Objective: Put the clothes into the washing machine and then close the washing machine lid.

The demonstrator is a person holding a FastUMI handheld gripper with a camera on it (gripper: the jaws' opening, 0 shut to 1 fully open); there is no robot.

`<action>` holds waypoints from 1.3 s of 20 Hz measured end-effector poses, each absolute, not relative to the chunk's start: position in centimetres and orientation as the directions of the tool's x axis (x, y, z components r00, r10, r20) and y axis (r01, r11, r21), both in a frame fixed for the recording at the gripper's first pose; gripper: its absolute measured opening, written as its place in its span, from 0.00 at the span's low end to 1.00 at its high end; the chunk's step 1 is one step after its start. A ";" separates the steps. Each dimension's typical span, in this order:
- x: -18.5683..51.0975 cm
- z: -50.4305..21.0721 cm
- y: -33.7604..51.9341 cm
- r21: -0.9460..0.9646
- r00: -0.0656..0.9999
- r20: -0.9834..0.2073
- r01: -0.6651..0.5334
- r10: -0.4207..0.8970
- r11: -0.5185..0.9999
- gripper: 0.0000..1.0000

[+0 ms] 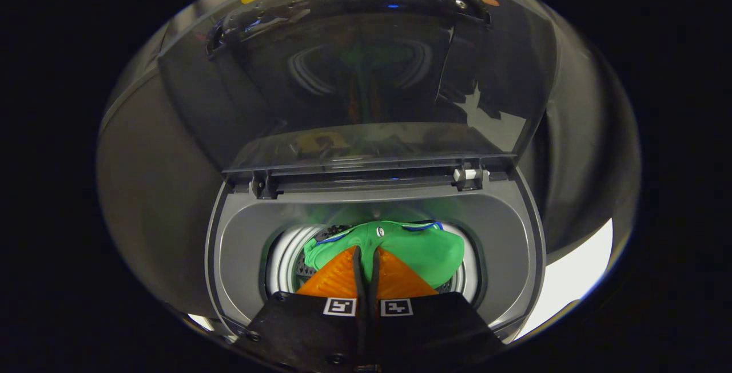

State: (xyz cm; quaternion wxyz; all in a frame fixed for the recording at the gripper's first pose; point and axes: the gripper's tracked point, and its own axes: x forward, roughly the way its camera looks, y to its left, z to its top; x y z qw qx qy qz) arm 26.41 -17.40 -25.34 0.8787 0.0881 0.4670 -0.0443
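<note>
One green garment (423,250) pinched in closed tool (366,256), over washer drum (283,258), lid (366,75) raised, no legible writing.

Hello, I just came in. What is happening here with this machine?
A person is loading laundry into a top-loading washing machine. The hand-held gripper is over the drum opening, its fingers closed together on a green garment, which hangs at the drum's mouth. The clear lid stands open behind it and is not yet closed.
</note>
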 end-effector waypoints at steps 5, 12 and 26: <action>25.5 -25.1 -17.1 0.145 0.542 -0.840 0.181 0.024 0.973 0.96; 24.6 -22.8 -16.3 0.151 0.565 -0.824 0.135 0.049 0.979 0.98; 29.0 -6.1 -18.2 0.147 0.763 -0.647 0.133 -0.006 0.980 0.98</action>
